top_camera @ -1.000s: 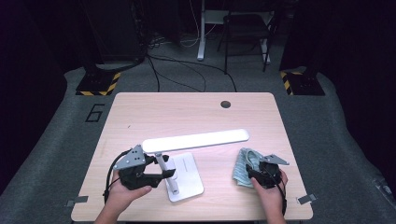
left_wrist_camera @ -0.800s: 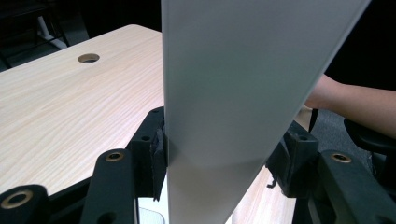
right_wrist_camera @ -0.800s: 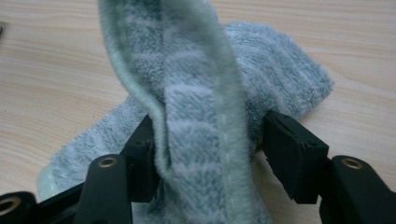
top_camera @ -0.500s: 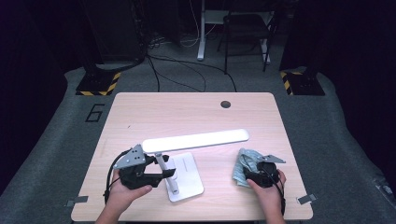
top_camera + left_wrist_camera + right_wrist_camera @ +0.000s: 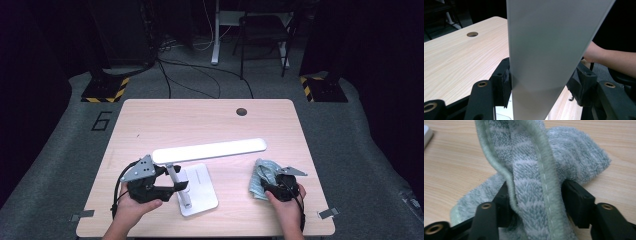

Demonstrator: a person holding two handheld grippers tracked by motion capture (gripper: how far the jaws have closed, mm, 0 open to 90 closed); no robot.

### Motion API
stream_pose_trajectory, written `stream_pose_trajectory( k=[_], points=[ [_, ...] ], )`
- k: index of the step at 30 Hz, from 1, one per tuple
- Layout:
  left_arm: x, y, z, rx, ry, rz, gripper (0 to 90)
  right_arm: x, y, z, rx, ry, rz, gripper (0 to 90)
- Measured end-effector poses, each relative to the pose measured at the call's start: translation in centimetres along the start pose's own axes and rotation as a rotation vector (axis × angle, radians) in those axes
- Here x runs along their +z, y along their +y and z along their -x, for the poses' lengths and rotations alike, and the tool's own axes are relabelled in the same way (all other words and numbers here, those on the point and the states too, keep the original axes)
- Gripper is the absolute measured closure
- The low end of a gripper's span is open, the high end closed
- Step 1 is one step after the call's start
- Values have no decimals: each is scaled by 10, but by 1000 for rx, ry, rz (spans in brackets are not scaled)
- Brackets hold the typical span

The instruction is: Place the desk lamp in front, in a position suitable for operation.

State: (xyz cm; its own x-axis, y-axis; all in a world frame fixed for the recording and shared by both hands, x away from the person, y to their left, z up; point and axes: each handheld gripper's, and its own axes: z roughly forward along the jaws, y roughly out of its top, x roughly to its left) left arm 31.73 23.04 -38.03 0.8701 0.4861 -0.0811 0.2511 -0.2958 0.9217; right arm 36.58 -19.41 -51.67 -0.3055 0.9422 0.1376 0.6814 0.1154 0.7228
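Observation:
A white desk lamp stands at the table's front left, its long bar head [image 5: 210, 149] stretching to the right above its flat base [image 5: 202, 187]. My left gripper [image 5: 176, 186] is shut on the lamp's upright arm [image 5: 549, 50], which both pads press from the sides in the left gripper view. At the front right lies a crumpled grey-green towel cloth [image 5: 262, 175]. My right gripper [image 5: 270, 186] is shut on a raised fold of that cloth [image 5: 574, 152], the rest of it resting on the wood.
The light wooden table [image 5: 200, 120] has a round cable hole [image 5: 241, 111] near its far edge. Beyond it, cables, desk legs and yellow-black striped stands [image 5: 105, 92] sit on the dark floor. The person's other forearm [image 5: 614, 60] shows past the lamp.
The right gripper has shifted slightly with the cloth in it. The left gripper and the lamp have stayed put.

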Motion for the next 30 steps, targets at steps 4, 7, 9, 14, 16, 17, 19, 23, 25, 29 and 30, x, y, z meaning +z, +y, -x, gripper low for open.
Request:
stream_pose_trajectory(
  k=[4,7,9,14,16,17,19,23,25,29,30],
  points=[
    [0,0,1,4,12,1,441,0,-1,3,30,57,0,573],
    [0,-1,2,5,19,7,465,0,-1,5,40,85,1,613],
    [0,-1,2,10,27,6,492,0,-1,4,42,85,10,638],
    [0,-1,2,15,33,14,516,0,0,-2,27,106,28,662],
    [0,-1,2,18,27,12,517,0,1,-5,9,118,39,664],
    [0,-1,2,18,27,12,518,0,1,-5,9,118,39,664],
    [-1,-2,1,18,24,13,518,-1,2,-9,-3,134,49,664],
    [-1,-3,1,18,23,20,518,-10,4,-20,-13,157,86,663],
    [0,-3,1,20,23,21,519,-11,5,-21,-19,164,100,663],
    [0,-3,1,20,18,24,519,-17,7,-32,-43,191,123,662],
    [0,-3,2,21,18,25,519,-18,7,-39,-42,221,128,662]
  ],
)
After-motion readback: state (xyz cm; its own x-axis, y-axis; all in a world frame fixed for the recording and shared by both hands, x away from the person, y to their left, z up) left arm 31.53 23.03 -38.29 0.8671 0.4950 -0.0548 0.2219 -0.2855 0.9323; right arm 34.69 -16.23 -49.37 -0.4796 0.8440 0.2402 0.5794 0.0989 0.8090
